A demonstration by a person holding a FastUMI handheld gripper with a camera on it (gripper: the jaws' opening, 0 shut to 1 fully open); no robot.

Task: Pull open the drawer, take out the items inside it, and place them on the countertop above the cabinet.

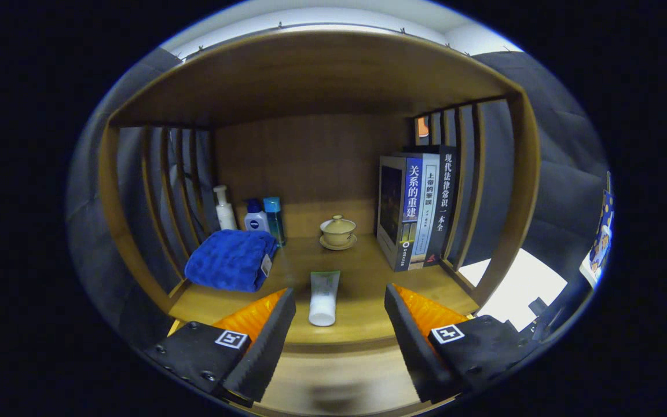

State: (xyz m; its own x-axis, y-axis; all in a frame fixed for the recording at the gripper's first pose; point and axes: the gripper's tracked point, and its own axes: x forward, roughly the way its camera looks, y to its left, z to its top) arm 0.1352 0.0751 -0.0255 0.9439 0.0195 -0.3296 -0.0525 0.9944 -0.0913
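Note:
My gripper (339,298) stands open in front of a wooden cabinet, its fingers spread wide with nothing pressed between them. A white tube with a green end (323,298) lies on the wooden countertop (362,272), cap toward me, in the gap just ahead of the fingertips and untouched by either finger. Below the countertop's front edge, between the fingers, a pale wooden surface (339,376) shows, blurred; I cannot tell whether it is the drawer front or its inside.
On the countertop, a folded blue towel (230,259) lies at the left with three bottles (249,214) behind it. A lidded tea bowl on a saucer (338,231) sits at the back centre. Upright books (417,208) stand at the right. Slatted side walls and a wooden top enclose the shelf.

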